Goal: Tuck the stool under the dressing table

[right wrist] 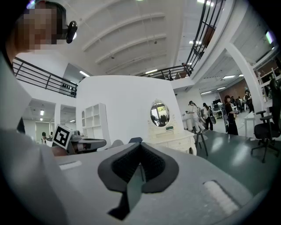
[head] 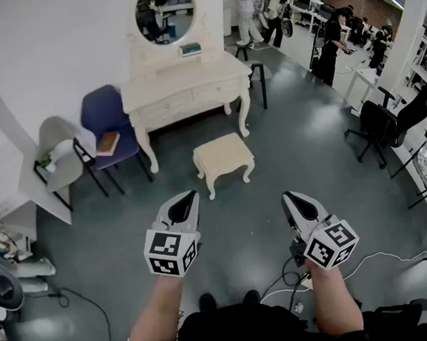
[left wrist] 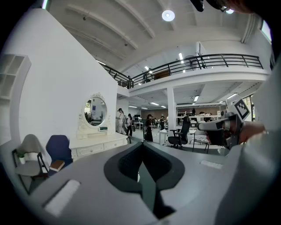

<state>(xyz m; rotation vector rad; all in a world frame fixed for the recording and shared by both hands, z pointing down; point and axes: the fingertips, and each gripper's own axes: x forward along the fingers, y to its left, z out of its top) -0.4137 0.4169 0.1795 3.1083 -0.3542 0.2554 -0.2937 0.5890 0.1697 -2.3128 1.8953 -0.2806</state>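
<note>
- Both grippers are shut and empty: the left gripper [head: 188, 198] and right gripper [head: 290, 198] hover over the grey floor [head: 308, 150], each with its jaws pressed together on nothing.
- The cream stool [head: 223, 156] stands ahead of my fingers, roughly between the two grippers and somewhat nearer the left one.
- It sits in front of the dressing table [head: 184, 87], apart from it and not yet tucked in. Its long side runs roughly along the table's front, and it is offset toward the table's right front leg [head: 245, 122].
- I judge the push must go forward and a little leftward to centre it in the opening between the legs.
- Open floor surrounds the stool. The blue chair [head: 109, 127] crowds the table's left end, and cables [head: 282, 279] trail by my feet.
</note>
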